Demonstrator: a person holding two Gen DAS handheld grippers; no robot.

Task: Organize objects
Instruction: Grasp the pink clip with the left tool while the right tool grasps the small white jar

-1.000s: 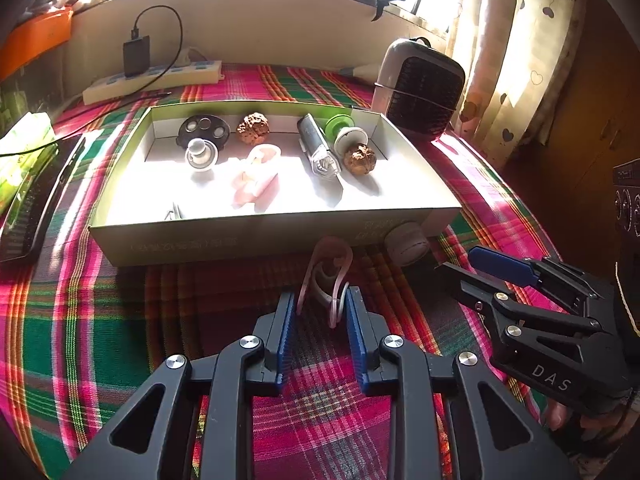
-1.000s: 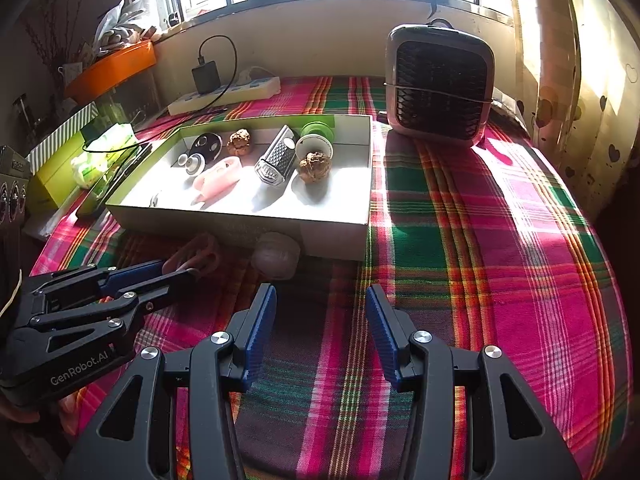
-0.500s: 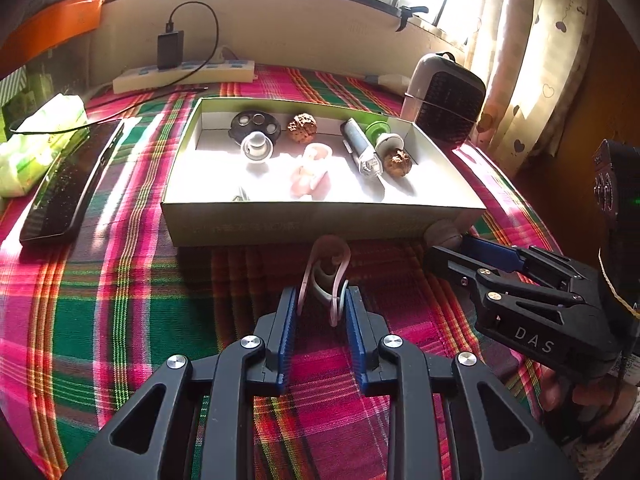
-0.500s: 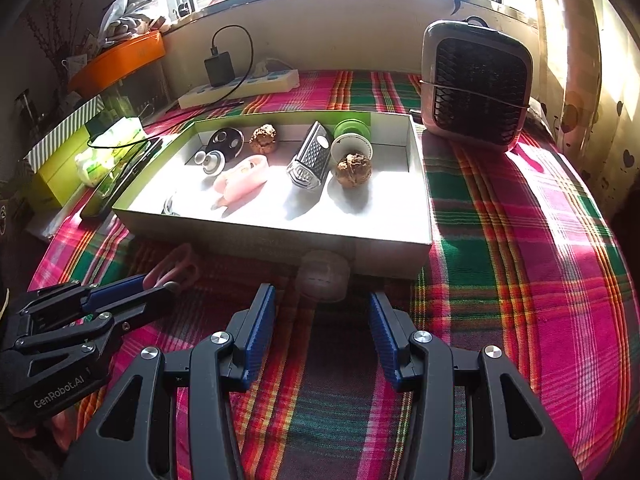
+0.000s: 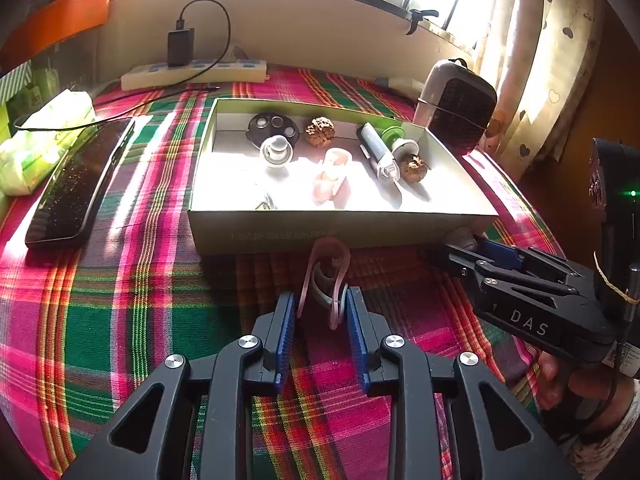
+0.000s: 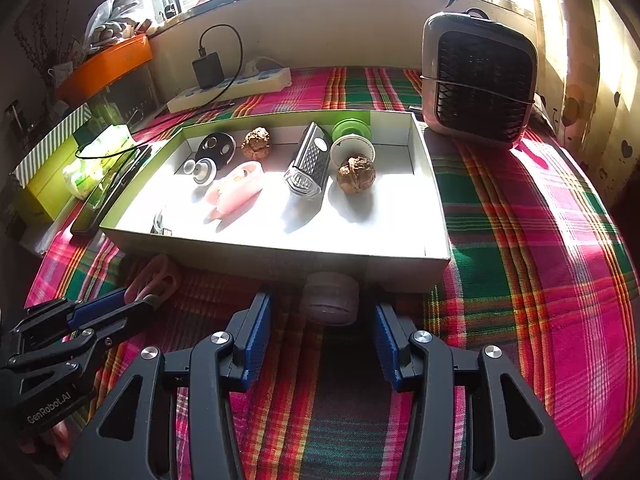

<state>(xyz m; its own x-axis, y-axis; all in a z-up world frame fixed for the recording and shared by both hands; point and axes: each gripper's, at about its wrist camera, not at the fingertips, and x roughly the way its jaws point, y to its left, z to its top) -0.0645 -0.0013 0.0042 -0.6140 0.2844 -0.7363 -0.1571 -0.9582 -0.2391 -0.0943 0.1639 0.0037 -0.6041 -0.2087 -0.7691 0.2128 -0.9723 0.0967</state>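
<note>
**Most things boxed, two still out on the cloth**

The sorting looks well along. The shallow box (image 6: 434, 216) already holds most of the small things, and only two remain outside it, both just beside its near wall on the plaid-covered counter (image 6: 540, 248).

Inside the box, against its far wall: a dark round disc with holes (image 6: 216, 147), a walnut (image 6: 256, 143) and a green spool (image 6: 352, 128). Nearer the box's middle are a small white knob (image 6: 203, 171), a pink holder (image 6: 236, 188), a little metal grater (image 6: 310, 164) and a second walnut (image 6: 356, 173). Something thin and metallic lies by the near-left corner of the box; it is too glare-washed to name with confidence.

Outside the box, a pink clip (image 5: 326, 276) lies in front of the near wall. The left gripper (image 5: 322, 312) has the clip's tail between its jaws, which are opening; the pads look just clear of it, so the clip seems released rather than gripped. A small round jar (image 6: 330, 298) sits against the box's near wall, toward its right end. The right gripper (image 6: 322, 332) is lined up on the jar with jaws spread wide on either side, not yet touching it.

Left to do, by my reading: lift the jar and the clip into the box.
</note>
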